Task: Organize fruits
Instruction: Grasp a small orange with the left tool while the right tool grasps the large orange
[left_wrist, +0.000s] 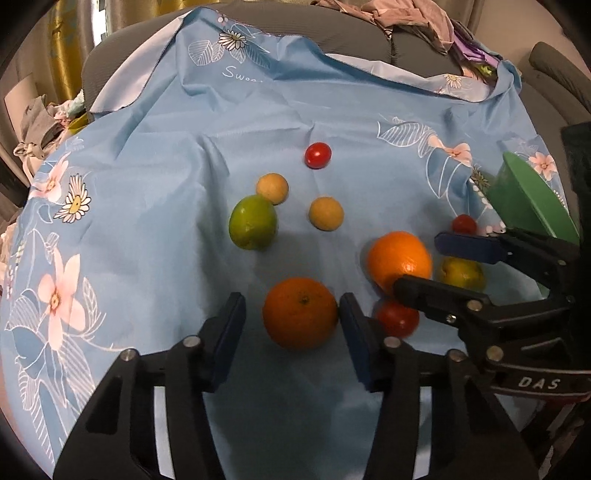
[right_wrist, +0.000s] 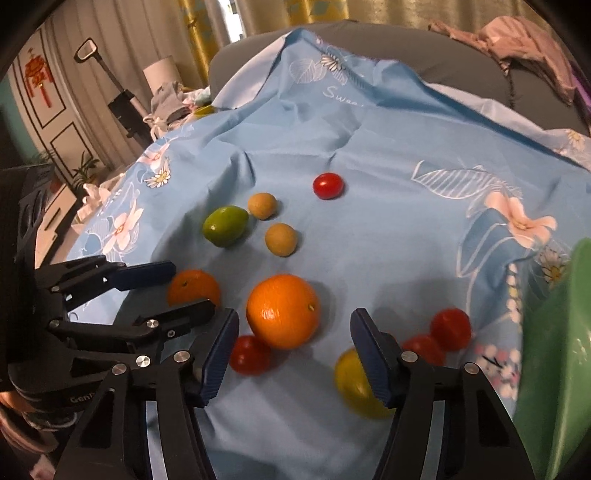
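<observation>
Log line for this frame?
left gripper: open, straddling near orange | right gripper: open, before far orange | green bowl: right edge

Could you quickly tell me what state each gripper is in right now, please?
Left gripper: open, jaws either side of an orange, holding nothing.
Right gripper: open, holding nothing, above the blue cloth.

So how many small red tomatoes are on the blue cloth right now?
4 small red tomatoes: one far off alone, one touching the big orange's near side, and two together by the green bowl. The bowl or the jaws may hide more.
</observation>
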